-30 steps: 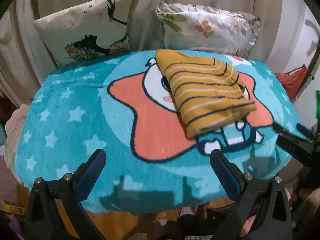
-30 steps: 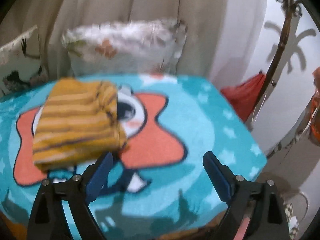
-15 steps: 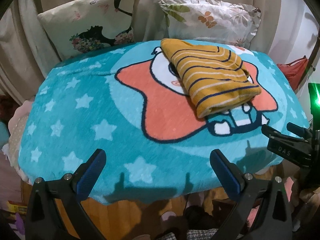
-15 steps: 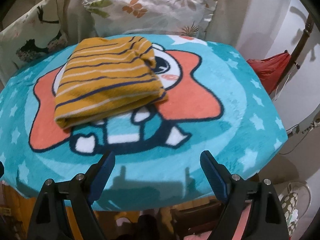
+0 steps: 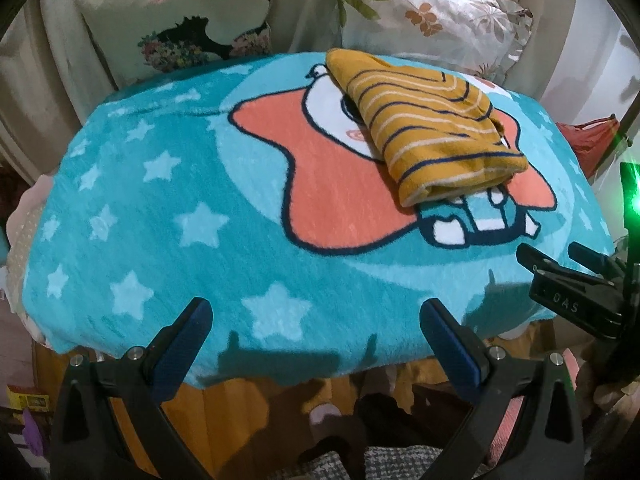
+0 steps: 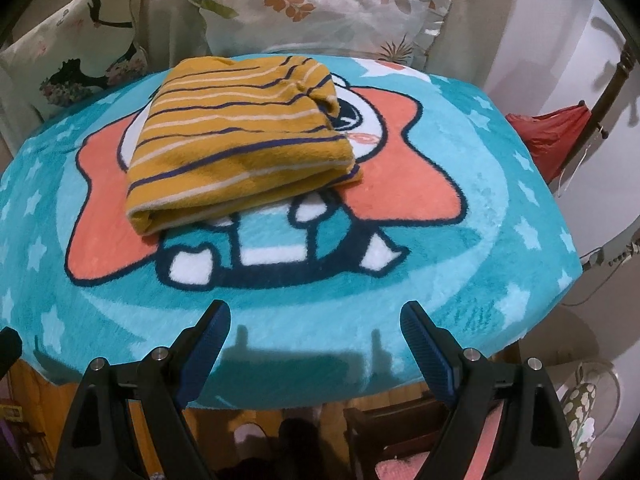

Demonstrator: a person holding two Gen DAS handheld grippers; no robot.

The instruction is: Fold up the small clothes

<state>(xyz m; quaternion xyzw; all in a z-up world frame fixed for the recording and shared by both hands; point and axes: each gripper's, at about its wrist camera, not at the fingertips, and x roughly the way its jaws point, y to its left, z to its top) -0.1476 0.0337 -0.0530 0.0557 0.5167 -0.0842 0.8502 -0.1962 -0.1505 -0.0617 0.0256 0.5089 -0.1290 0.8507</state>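
Both grippers — left gripper point(image 5: 312, 344) and right gripper point(image 6: 316, 344), 2 released, nothing between jaws — have drawn back toward the near edge of the star blanket point(image 5: 168, 208), leaving the striped garment point(image 6: 240, 140) folded at its far-centre — this fold looks finished.

Only one piece of lettering reads: the pale characters "DAS" stand on the black body of the right hand-held gripper point(image 5: 576, 276), seen at the right edge of the left wrist view; they run slightly tilted along its side. The small packages at the lower left edge are too blurred to read; nothing else in either view carries legible text.
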